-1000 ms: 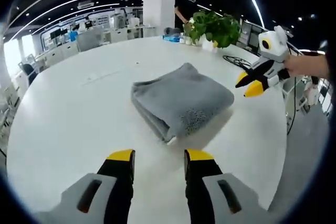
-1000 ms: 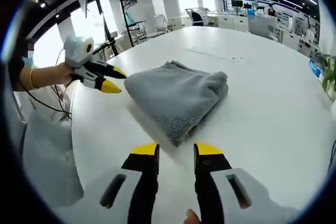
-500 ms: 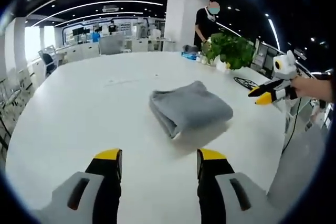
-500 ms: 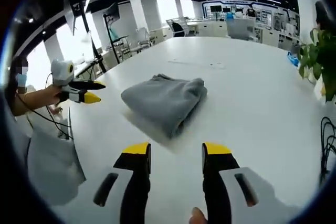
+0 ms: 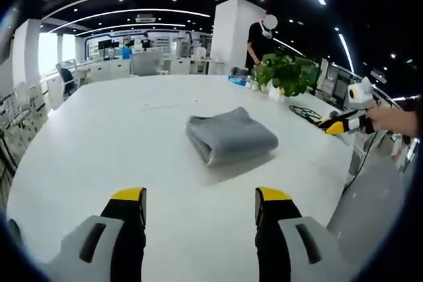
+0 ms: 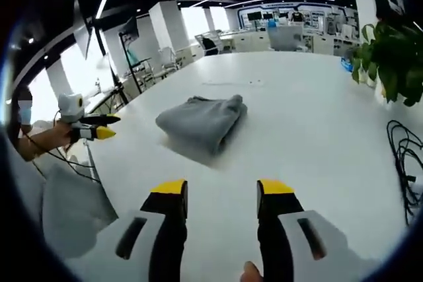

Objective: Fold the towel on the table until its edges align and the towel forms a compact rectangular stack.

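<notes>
The towel (image 5: 230, 138) lies folded at the tabletop's (image 5: 99, 137) middle, at twelve o'clock from the left tool (image 5: 201, 204); both tools have drawn back since a second ago, jaws apart and empty; right tool (image 6: 221, 193) likewise; folding seems finished, edges roughly aligned.

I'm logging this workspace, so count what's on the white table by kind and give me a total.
Grey folded towel: 1
Potted green plant: 1
Black cable coil: 1
Total: 3, on the white table
</notes>
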Available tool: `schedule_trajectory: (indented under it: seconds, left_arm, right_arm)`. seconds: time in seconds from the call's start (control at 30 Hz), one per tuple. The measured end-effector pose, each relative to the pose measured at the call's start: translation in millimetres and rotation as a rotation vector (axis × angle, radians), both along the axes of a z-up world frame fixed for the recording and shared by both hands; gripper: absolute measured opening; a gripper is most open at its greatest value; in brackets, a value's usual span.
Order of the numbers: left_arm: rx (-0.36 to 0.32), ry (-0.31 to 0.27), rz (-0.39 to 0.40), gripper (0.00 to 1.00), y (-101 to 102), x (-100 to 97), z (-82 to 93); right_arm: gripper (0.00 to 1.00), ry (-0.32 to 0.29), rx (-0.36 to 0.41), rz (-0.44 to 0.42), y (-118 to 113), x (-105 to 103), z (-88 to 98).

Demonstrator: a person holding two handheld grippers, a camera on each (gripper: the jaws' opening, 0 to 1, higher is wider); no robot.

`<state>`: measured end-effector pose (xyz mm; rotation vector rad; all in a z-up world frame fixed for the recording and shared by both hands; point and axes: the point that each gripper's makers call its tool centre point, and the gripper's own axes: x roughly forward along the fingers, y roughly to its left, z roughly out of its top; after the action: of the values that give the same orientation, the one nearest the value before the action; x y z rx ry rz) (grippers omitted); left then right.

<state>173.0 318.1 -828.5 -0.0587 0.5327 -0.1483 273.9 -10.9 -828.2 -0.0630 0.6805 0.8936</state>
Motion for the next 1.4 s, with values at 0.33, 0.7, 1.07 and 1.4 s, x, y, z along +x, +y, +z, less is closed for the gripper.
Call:
schedule_trajectory:
  seconds: [0.33, 0.7, 1.07, 1.4]
  left_arm:
    - [0.0, -0.042, -0.002, 0.71, -4, -17.3, 5.3]
    - [-0.008, -0.036, -0.021, 0.8, -13, -31.0, 2.6]
    - [-0.028, -0.064, -0.017, 0.8, -17, -33.3, 11.6]
    - [-0.043, -0.062, 0.002, 0.8, -22, -37.2, 9.3]
  right_arm:
    - [0.44, -0.006, 0.006, -0.036, -21, -36, 1.2]
    - [0.58, -0.006, 0.028, -0.05, -20, -61, 2.1]
    - [0.6, 0.0, 0.042, -0.048, -19, -71, 5.9]
    - [0.6, 0.02, 0.027, -0.016, -20, -78, 3.9]
